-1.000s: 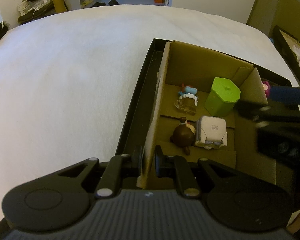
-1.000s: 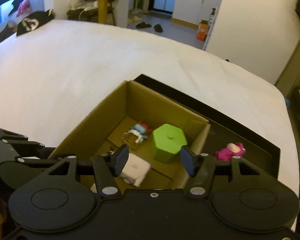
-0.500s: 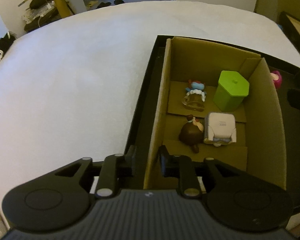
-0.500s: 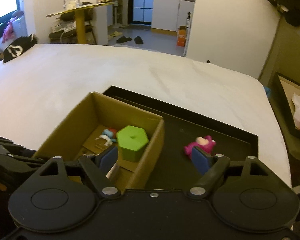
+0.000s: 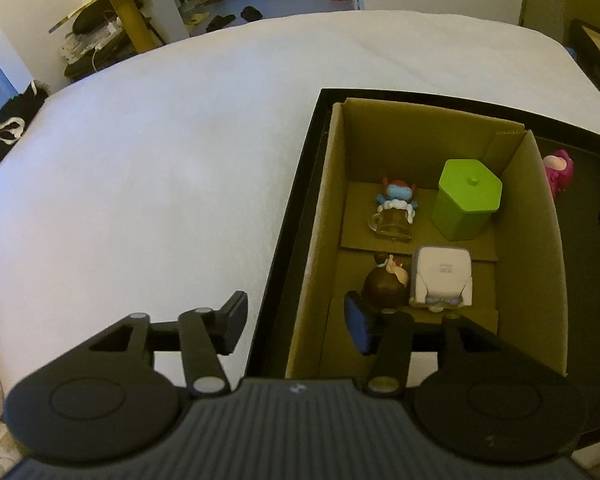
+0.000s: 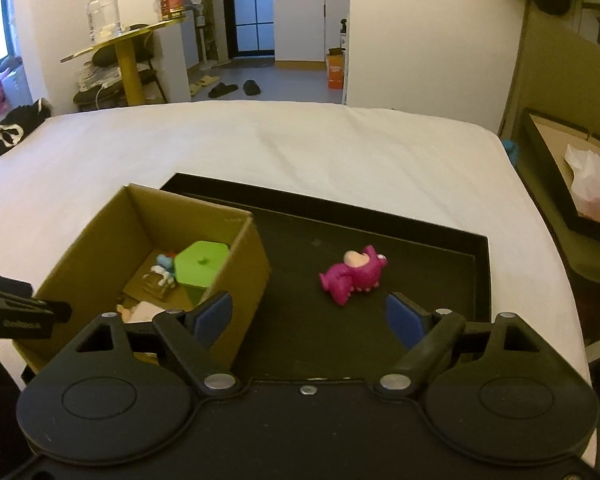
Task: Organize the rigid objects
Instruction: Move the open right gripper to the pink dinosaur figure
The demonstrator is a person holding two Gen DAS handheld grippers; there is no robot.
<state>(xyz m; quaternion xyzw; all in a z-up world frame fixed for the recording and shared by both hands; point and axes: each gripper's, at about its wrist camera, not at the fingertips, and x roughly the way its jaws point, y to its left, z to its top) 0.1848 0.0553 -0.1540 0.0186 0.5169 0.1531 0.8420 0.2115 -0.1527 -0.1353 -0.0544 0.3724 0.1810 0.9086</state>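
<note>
The left gripper (image 5: 296, 324) has let go of the cardboard box (image 5: 540, 240) wall and now stands spread. The right gripper (image 6: 310, 318), spread wide, has swung toward the pink toy (image 6: 354, 274) lying alone on the black tray (image 6: 440, 280), likely the next pick.

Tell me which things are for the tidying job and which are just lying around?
For the job: cardboard box, pink toy, green container, blue figure, brown figure, white cube toy, black tray.

Lying around: slippers, water jug, black cap.
</note>
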